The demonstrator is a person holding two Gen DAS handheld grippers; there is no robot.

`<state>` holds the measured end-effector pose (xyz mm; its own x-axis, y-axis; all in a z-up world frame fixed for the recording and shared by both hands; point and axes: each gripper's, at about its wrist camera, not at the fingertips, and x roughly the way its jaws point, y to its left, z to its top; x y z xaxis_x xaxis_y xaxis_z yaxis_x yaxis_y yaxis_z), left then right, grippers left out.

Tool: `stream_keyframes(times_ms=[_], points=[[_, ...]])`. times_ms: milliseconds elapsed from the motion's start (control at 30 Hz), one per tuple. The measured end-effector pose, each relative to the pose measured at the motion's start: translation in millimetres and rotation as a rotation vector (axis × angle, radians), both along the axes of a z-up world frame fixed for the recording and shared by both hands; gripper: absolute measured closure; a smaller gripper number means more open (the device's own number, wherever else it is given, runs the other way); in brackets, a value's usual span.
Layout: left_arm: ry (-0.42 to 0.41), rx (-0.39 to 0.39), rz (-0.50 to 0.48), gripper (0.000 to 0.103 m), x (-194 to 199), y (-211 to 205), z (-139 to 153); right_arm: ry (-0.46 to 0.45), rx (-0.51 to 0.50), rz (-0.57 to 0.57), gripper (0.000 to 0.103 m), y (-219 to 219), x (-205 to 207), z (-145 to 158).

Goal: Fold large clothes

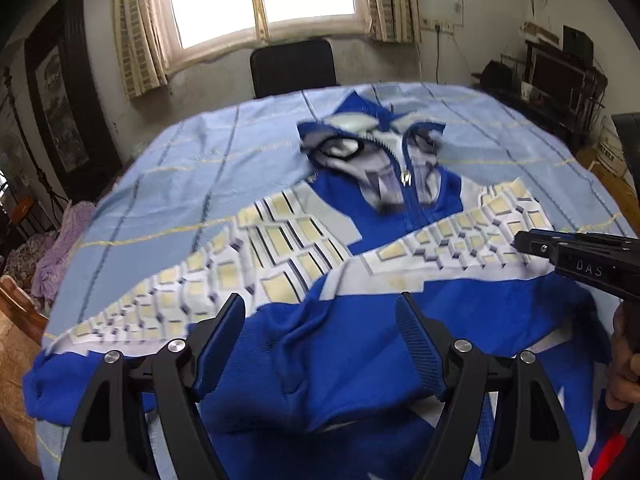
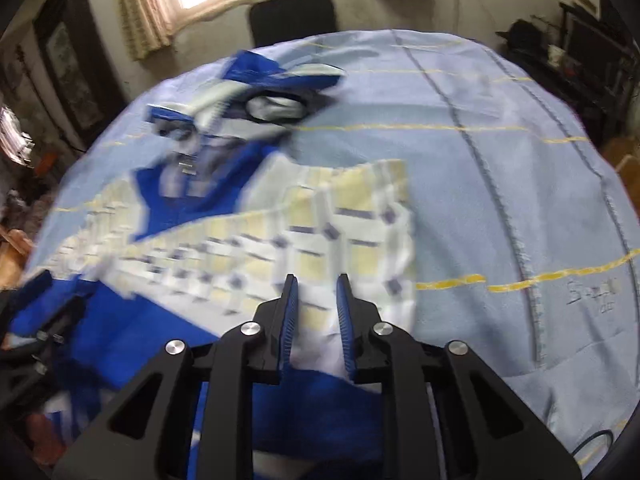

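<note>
Clearly soft goods: the blue zip-front hooded jacket with white-and-cream block-patterned sleeves (image 1: pixel 400 216) lay face up on the bench covered in a pale blue sheet with dark and yellow stripes (image 1: pixel 168 168), hood toward the far window side, hem toward the cameras. Both sleeves were crossed over the chest. Judged light, limp knit fabric, not slippery, not fragile; it would sag and bunch wherever it was lifted, so a pinch on a double layer at a hem, cuff or shoulder seam should hold better than a single flat layer.

The left gripper (image 1: pixel 320 344) was released, jaws spread wide over the rumpled blue hem area, not closed on anything. The right gripper (image 2: pixel 316 320) had its jaws drawn near together with white sleeve fabric between them; it looked clenched on the sleeve edge near the cuff, though motion blur made the exact contact uncertain. In the left wrist view the right gripper (image 1: pixel 576 252) sat over the sleeve on the right.

Edges and room: the jacket's right sleeve ended well short of the bench's right edge, with bare sheet beyond it (image 2: pixel 500 200). The hem lay close to the near edge; the left cuff reached near the left edge. A black chair back (image 1: pixel 294 66) stood behind the far edge, apart from the hood. A lilac cloth (image 1: pixel 60 248) lay off the left side.
</note>
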<state>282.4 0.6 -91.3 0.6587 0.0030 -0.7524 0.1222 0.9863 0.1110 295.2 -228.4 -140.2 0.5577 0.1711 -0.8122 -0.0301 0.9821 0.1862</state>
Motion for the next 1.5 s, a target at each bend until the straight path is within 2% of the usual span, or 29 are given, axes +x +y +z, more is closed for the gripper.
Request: stream_keyframes(times_ms=[33, 67, 133, 233, 300, 433, 500, 600, 800, 933, 1133, 1200, 1267, 1300, 1400, 1500], points=[[0.023, 0.004, 0.011, 0.025, 5.6, 2.0, -8.7, -0.003, -0.048, -0.005, 0.103, -4.0, 1.8, -0.1], [0.046, 0.005, 0.020, 0.025, 10.5, 5.1, -17.8, -0.003, -0.046, -0.008, 0.103, -10.2, 3.5, 0.5], [0.087, 0.000, 0.032, 0.023, 18.2, 11.4, -33.3, 0.010, 0.014, -0.024, 0.103, -18.7, 5.1, -0.9], [0.065, 0.017, 0.018, 0.023, 16.5, 10.0, -34.6, 0.004, -0.027, -0.023, 0.103, -13.8, 2.2, 2.4], [0.064, 0.020, 0.013, 0.023, 14.4, 10.1, -34.8, -0.025, -0.025, -0.025, 0.096, -11.8, -6.6, 11.0], [0.029, -0.033, 0.040, 0.023, 7.0, 21.9, -18.6, -0.087, 0.056, 0.055, 0.092, 3.8, -27.9, 36.5], [0.003, -0.063, 0.060, 0.023, 4.4, 29.2, -8.8, -0.088, 0.059, 0.110, 0.081, 17.1, -35.8, 40.7], [0.024, -0.064, 0.076, 0.023, 7.2, 33.1, -10.6, -0.042, 0.062, 0.160, 0.079, 32.6, -41.0, 32.3], [0.058, 0.007, 0.084, 0.023, 11.7, 31.3, -27.6, 0.048, 0.068, 0.174, 0.078, 40.5, -38.1, 8.1], [0.059, 0.013, 0.082, 0.022, 13.5, 33.5, -31.8, 0.038, 0.074, 0.172, 0.078, 39.5, -37.2, 6.3], [0.077, -0.040, 0.126, 0.022, 13.5, 50.7, -29.9, 0.050, 0.117, 0.178, 0.079, 32.2, -35.3, 5.3], [0.099, -0.114, 0.158, 0.022, 10.0, 67.9, -24.1, 0.056, 0.144, 0.178, 0.079, 29.0, -33.9, 4.7], [0.108, -0.232, 0.184, 0.022, -3.0, 90.9, -11.3, 0.060, 0.154, 0.178, 0.079, 27.7, -33.2, 4.8], [0.097, -0.252, 0.211, 0.022, -11.8, 101.2, -4.6, 0.062, 0.156, 0.178, 0.078, 27.2, -33.0, 5.1], [0.054, -0.222, 0.290, 0.022, -40.3, 131.5, 13.2, 0.065, 0.154, 0.176, 0.078, 28.0, -33.4, 5.6], [0.044, -0.232, 0.382, 0.022, -66.5, 171.3, 22.9, 0.063, 0.159, 0.173, 0.077, 28.0, -34.0, 5.5]])
